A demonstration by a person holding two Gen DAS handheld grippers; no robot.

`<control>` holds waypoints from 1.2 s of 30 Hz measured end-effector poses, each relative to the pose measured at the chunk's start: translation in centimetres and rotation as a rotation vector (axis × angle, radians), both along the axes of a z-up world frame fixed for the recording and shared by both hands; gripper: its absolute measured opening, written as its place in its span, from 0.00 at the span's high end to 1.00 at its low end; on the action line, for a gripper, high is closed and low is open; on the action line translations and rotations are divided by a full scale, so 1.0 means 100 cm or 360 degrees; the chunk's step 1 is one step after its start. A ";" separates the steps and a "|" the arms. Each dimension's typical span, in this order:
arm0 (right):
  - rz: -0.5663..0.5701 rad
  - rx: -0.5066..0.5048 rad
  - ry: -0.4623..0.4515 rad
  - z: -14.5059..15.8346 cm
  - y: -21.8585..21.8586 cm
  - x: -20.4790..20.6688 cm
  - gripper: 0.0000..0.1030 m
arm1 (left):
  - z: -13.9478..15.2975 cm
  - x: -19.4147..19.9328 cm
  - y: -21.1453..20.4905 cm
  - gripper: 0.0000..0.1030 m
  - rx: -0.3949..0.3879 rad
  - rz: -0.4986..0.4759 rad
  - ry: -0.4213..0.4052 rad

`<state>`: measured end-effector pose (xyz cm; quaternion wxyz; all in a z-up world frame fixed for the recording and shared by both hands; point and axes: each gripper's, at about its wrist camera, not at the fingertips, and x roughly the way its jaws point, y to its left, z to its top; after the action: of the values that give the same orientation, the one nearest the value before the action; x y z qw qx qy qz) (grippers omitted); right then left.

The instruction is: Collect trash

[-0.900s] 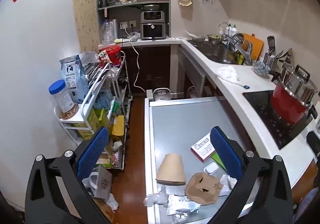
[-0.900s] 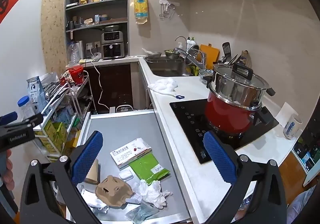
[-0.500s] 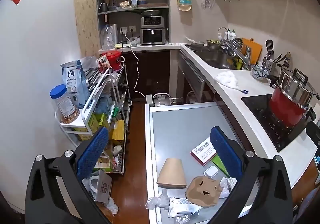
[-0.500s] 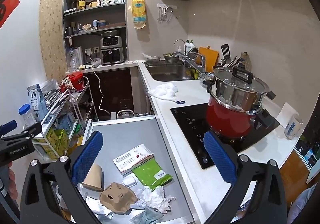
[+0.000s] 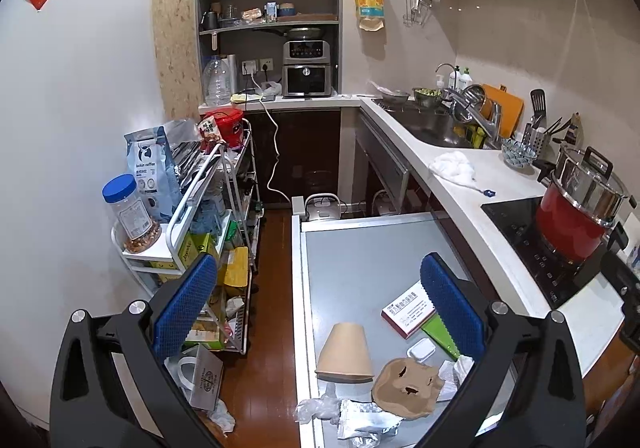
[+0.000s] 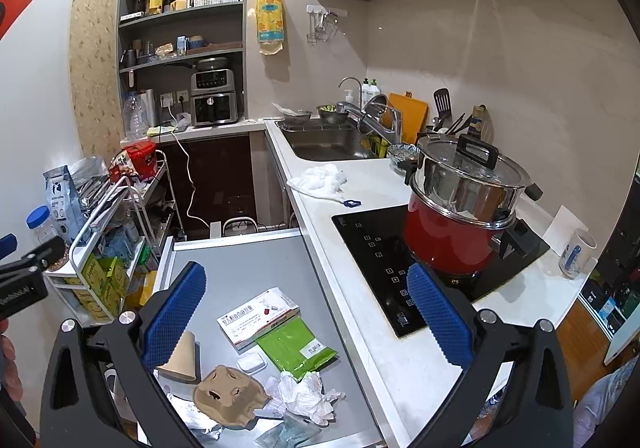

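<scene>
Trash lies at the near end of a grey steel table [image 5: 360, 256]: an overturned brown paper cup [image 5: 347, 350], a crushed brown cup lid [image 5: 406, 386], a white medicine box [image 5: 408, 308], a green sachet [image 6: 294, 344], crumpled white tissue [image 6: 306, 392], a small white plastic case [image 6: 251, 362] and foil wrappers [image 5: 366, 422]. My left gripper [image 5: 318, 308] is open and empty, held above and short of the trash. My right gripper [image 6: 306, 316] is open and empty, hovering over the same pile. The left gripper's body shows at the left edge of the right wrist view [image 6: 24, 276].
A white counter [image 6: 360, 208] runs along the right with an induction hob [image 6: 400, 260], a red pot with a steel lid [image 6: 460, 208], a white cloth [image 6: 320, 178], a cup [image 6: 576, 254] and a sink [image 6: 328, 142]. A cluttered wire rack [image 5: 192, 208] stands left, across the wooden floor strip [image 5: 272, 288].
Both grippers have risen and drawn back a little, so the trash sits lower and smaller in both views. Both stay open and empty.
</scene>
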<state>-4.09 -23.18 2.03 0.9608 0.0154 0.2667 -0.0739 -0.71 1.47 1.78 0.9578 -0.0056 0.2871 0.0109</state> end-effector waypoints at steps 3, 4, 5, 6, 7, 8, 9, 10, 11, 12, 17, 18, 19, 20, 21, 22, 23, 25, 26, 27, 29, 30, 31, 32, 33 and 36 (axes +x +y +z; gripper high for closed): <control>-0.0015 -0.0014 0.0013 -0.001 0.001 0.003 0.04 | 0.002 -0.002 0.004 0.01 -0.0039 -0.0014 -0.0019; -0.0018 -0.0013 0.0017 -0.001 0.001 0.004 0.04 | 0.003 -0.002 0.005 0.01 -0.0053 -0.0020 -0.0024; -0.0021 -0.0010 0.0023 -0.002 0.001 0.005 0.04 | 0.004 -0.001 0.005 0.01 -0.0059 -0.0020 -0.0027; -0.0024 -0.0007 0.0027 -0.002 0.001 0.006 0.04 | 0.005 -0.001 0.006 0.01 -0.0060 -0.0017 -0.0030; -0.0027 -0.0006 0.0031 -0.002 0.000 0.007 0.04 | 0.006 -0.001 0.005 0.01 -0.0057 -0.0018 -0.0033; -0.0030 -0.0005 0.0033 -0.002 0.000 0.007 0.04 | 0.006 -0.001 0.004 0.01 -0.0052 -0.0019 -0.0034; -0.0031 -0.0003 0.0035 -0.002 0.000 0.008 0.04 | 0.006 -0.001 0.004 0.01 -0.0046 -0.0017 -0.0035; -0.0031 -0.0002 0.0036 -0.003 0.000 0.008 0.04 | 0.006 0.000 0.004 0.01 -0.0040 -0.0016 -0.0037; -0.0031 -0.0005 0.0035 -0.003 0.000 0.008 0.04 | 0.006 0.000 0.004 0.01 -0.0039 -0.0018 -0.0037; -0.0032 -0.0005 0.0037 -0.003 0.000 0.009 0.04 | 0.006 0.001 0.004 0.01 -0.0042 -0.0021 -0.0034; -0.0031 0.0003 0.0041 -0.004 0.000 0.010 0.04 | 0.005 0.002 0.002 0.01 -0.0047 -0.0026 -0.0026; -0.0029 0.0009 0.0045 -0.005 0.000 0.011 0.04 | 0.005 0.002 0.002 0.01 -0.0045 -0.0026 -0.0027; -0.0029 0.0007 0.0044 -0.005 0.001 0.010 0.04 | 0.005 0.002 0.002 0.01 -0.0047 -0.0027 -0.0028; -0.0028 0.0008 0.0045 -0.005 0.001 0.011 0.04 | 0.006 0.003 0.003 0.01 -0.0052 -0.0028 -0.0030; -0.0029 0.0008 0.0045 -0.006 0.001 0.011 0.04 | 0.006 0.003 0.004 0.01 -0.0052 -0.0029 -0.0030; -0.0029 0.0007 0.0044 -0.006 0.001 0.011 0.04 | 0.005 0.003 0.003 0.01 -0.0050 -0.0027 -0.0029; -0.0029 0.0009 0.0044 -0.005 0.001 0.011 0.04 | 0.005 0.003 0.004 0.01 -0.0049 -0.0029 -0.0029; -0.0028 0.0013 0.0044 -0.005 0.001 0.012 0.04 | 0.005 0.003 0.004 0.01 -0.0048 -0.0032 -0.0027; -0.0026 0.0015 0.0046 -0.006 0.001 0.012 0.04 | 0.006 0.003 0.004 0.01 -0.0048 -0.0028 -0.0027; -0.0025 0.0016 0.0047 -0.006 0.001 0.012 0.04 | 0.006 0.003 0.005 0.01 -0.0049 -0.0031 -0.0027; -0.0024 0.0014 0.0048 -0.006 0.003 0.012 0.04 | 0.006 0.004 0.004 0.01 -0.0048 -0.0032 -0.0026; -0.0025 0.0013 0.0047 -0.006 0.003 0.012 0.04 | 0.006 0.004 0.004 0.01 -0.0046 -0.0029 -0.0027; -0.0024 0.0016 0.0047 -0.006 0.002 0.013 0.04 | 0.006 0.003 0.003 0.01 -0.0047 -0.0028 -0.0027; -0.0023 0.0016 0.0046 -0.006 0.002 0.013 0.04 | 0.006 0.003 0.003 0.01 -0.0050 -0.0029 -0.0027; -0.0024 0.0015 0.0047 -0.005 0.002 0.013 0.04 | 0.006 0.004 0.004 0.01 -0.0051 -0.0030 -0.0028; -0.0023 0.0015 0.0049 -0.005 0.003 0.013 0.04 | 0.006 0.003 0.002 0.01 -0.0045 -0.0028 -0.0027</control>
<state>-2.77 -22.89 1.51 0.9560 0.0207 0.2816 -0.0798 -0.36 1.70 2.36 0.9601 -0.0166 0.2792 -0.0014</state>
